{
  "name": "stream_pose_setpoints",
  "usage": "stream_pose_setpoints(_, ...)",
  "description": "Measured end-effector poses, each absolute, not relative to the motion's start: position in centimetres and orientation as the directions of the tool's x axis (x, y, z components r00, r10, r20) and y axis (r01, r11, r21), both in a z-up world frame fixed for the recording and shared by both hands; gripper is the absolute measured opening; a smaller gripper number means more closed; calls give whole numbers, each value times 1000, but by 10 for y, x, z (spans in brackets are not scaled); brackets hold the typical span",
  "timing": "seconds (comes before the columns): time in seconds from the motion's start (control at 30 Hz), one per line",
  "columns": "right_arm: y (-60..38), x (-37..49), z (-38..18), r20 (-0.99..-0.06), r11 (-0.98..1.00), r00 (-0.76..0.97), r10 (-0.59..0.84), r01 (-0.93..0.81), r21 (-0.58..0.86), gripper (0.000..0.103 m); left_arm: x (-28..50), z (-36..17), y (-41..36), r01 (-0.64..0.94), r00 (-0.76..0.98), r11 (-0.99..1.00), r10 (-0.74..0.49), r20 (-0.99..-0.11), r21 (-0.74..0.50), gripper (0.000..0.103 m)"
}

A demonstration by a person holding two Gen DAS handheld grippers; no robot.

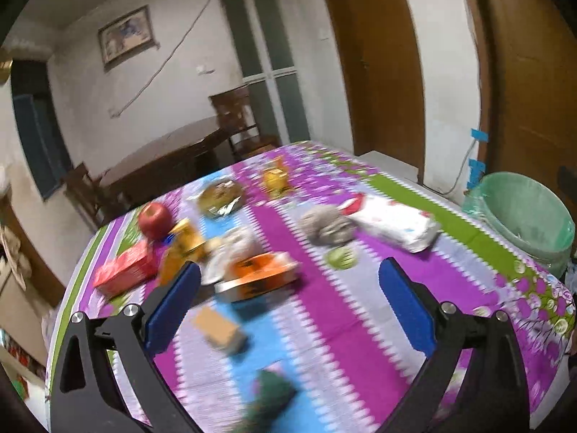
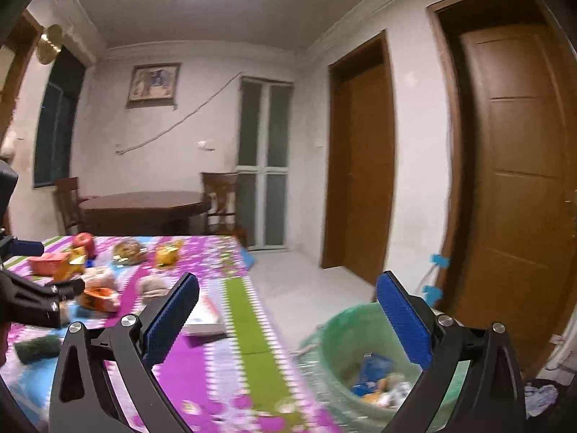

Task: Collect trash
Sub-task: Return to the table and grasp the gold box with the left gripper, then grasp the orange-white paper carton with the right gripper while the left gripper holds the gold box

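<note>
My left gripper (image 1: 290, 270) is open and empty above the table with its purple patterned cloth (image 1: 342, 306). Trash lies ahead of it: an orange carton (image 1: 259, 276), a crumpled grey paper ball (image 1: 328, 229), a white wrapper (image 1: 395, 223), a small cardboard piece (image 1: 220, 330) and a dark green scrap (image 1: 270, 397). My right gripper (image 2: 288, 288) is open and empty, beside the table's right edge and above the green-lined trash bin (image 2: 339, 361), which holds wrappers (image 2: 375, 379). The bin also shows in the left wrist view (image 1: 523, 213). The left gripper shows at the left of the right wrist view (image 2: 43, 270).
A red apple (image 1: 155, 218), a red box (image 1: 124, 270), a yellow packet (image 1: 184, 241), a green fruit (image 1: 342, 257), a foil snack bag (image 1: 220, 196) and a yellow juice pouch (image 1: 276, 178) lie on the table. Wooden doors (image 2: 519, 187) stand right. A dark table with chairs (image 2: 144, 209) stands behind.
</note>
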State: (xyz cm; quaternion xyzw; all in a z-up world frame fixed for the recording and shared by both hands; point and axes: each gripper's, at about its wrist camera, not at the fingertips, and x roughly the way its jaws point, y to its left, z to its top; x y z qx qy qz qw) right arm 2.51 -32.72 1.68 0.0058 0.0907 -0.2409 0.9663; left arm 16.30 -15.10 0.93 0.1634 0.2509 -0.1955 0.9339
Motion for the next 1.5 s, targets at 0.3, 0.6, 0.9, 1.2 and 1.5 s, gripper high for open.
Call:
stream_pose_setpoints(0.3,-253,72,4,-328,982,925,-190,175,-76,98,231,2,-37,618,677,777,-446,-585,123,96)
stream_pose_setpoints(0.6,-201,83,-16,-457,995,886,-85,52,-83,98,300,-36,-29,773,518,623,-508,-688,122,92)
stream_pose_setpoints(0.9,-229,86,-19,-528,995,848,-47,86,49,98,341,-62,-54,811,435,576,-483,-760,98,58)
stream_pose_setpoints(1.2,-221,100,-19,-544,998,839,24,14,66,98,316,-42,-26,754,523,649,-504,-687,98,36)
stream_pose_setpoints(1.5,-203,130,-12,-559,991,819,132,-117,63,82,247,9,14,643,674,765,-540,-504,39,33)
